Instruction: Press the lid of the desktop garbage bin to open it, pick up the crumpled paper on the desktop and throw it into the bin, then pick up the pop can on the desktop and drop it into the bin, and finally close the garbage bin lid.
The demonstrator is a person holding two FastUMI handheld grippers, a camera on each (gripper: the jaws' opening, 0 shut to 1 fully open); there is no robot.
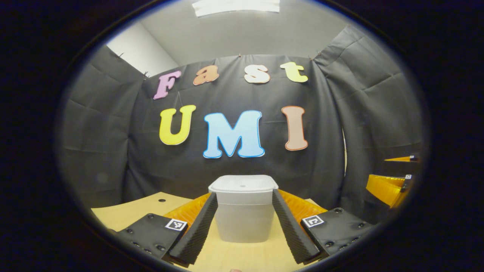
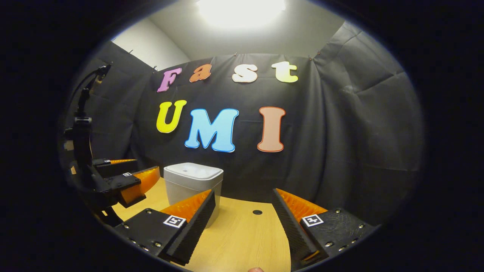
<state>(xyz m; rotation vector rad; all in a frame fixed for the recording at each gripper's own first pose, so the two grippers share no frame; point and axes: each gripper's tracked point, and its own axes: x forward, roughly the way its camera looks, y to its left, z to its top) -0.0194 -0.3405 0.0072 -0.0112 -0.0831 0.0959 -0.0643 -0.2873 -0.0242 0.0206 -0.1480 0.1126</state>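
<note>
A white garbage bin (image 1: 244, 217) stands on the wooden table near the back wall, its lid (image 1: 243, 184) down. My left gripper (image 1: 244, 193) is open, and the bin shows straight ahead through the gap between its fingers, a short way off. In the right gripper view the bin (image 2: 193, 185) is at the left, with the left gripper (image 2: 126, 181) hovering just beside it, apart from it. My right gripper (image 2: 244, 192) is open and empty over bare table, to the right of the bin. The right gripper (image 1: 393, 183) also appears at the far right of the left gripper view.
The light wooden table (image 2: 242, 234) has a small round cable hole (image 2: 257, 212) near its back edge and another hole (image 1: 162, 200) at the left. Black cloth walls close in the back and both sides. A dark stand (image 2: 81, 128) rises at the left.
</note>
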